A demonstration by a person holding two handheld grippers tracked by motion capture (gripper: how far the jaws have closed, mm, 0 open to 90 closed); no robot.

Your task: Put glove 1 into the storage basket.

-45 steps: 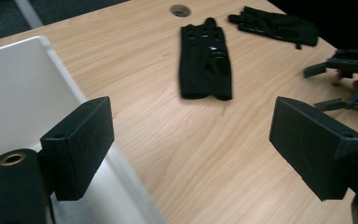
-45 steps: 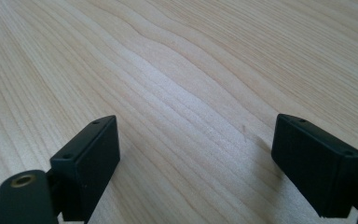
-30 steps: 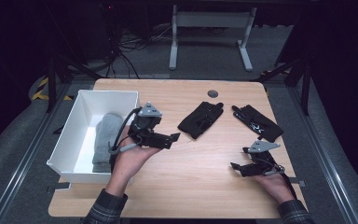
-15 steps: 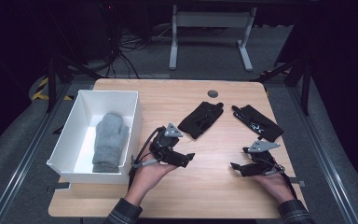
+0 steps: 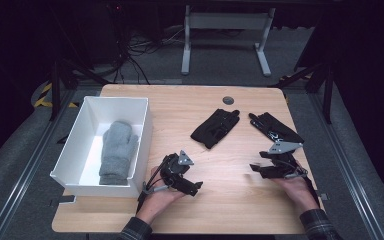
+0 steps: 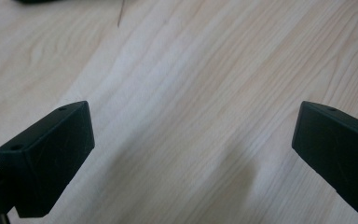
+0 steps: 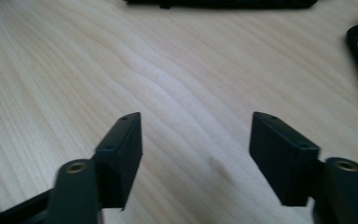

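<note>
We see the wooden table [image 5: 230, 210] spread across the middle of the high view. At its left sits the white bin [image 5: 75, 150], and a grey mitten [image 5: 116, 152] lies flat inside it. Up in the centre we have a black glove [image 5: 215, 127] lying on the wood, and to its right, near the table's right edge, a second black glove [image 5: 272, 127], the two apart from each other. Lower centre, just right of the bin's corner, we find the left gripper [image 5: 192, 187], jaws wide apart over bare wood with nothing between them. At the lower right, the right gripper [image 5: 255, 169] sits just below the second black glove, its jaws parted and empty as well.
</note>
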